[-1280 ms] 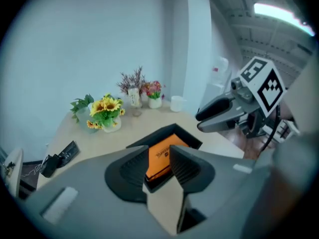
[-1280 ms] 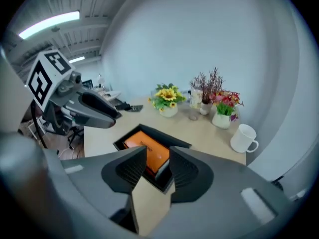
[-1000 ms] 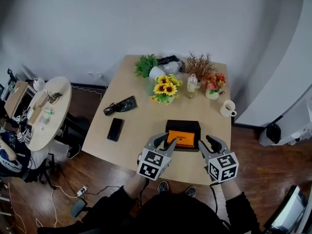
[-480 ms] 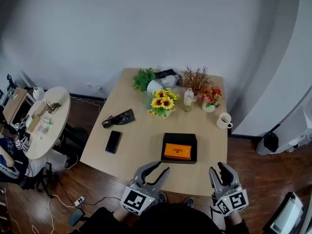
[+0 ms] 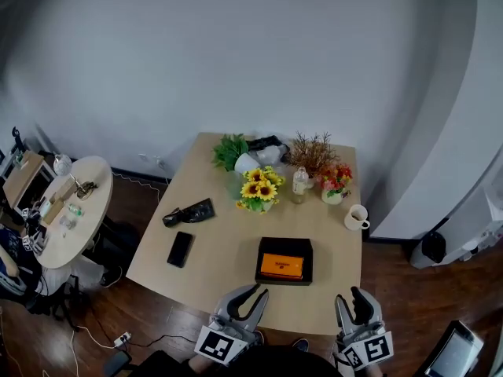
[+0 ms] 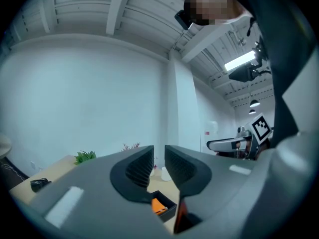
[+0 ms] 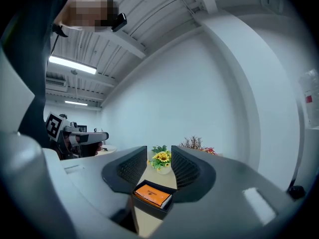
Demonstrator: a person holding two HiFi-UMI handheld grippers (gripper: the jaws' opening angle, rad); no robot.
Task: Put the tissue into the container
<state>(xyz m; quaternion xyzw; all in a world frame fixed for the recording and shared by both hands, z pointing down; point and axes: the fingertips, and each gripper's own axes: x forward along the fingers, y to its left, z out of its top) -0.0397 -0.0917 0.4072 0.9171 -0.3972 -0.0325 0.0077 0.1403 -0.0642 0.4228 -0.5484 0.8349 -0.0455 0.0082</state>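
Where right gripper [image 7: 158, 152] overlaps it, container [image 7: 152, 209] is partly hidden.

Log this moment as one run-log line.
stage: tissue pack lies in black container | left tongs: just closed, empty | right tongs: open, empty | both: short of container, at near edge of table

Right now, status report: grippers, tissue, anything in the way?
Left gripper just closed, empty; right gripper open, empty. Orange tissue pack sits inside black container. Nothing blocks it.
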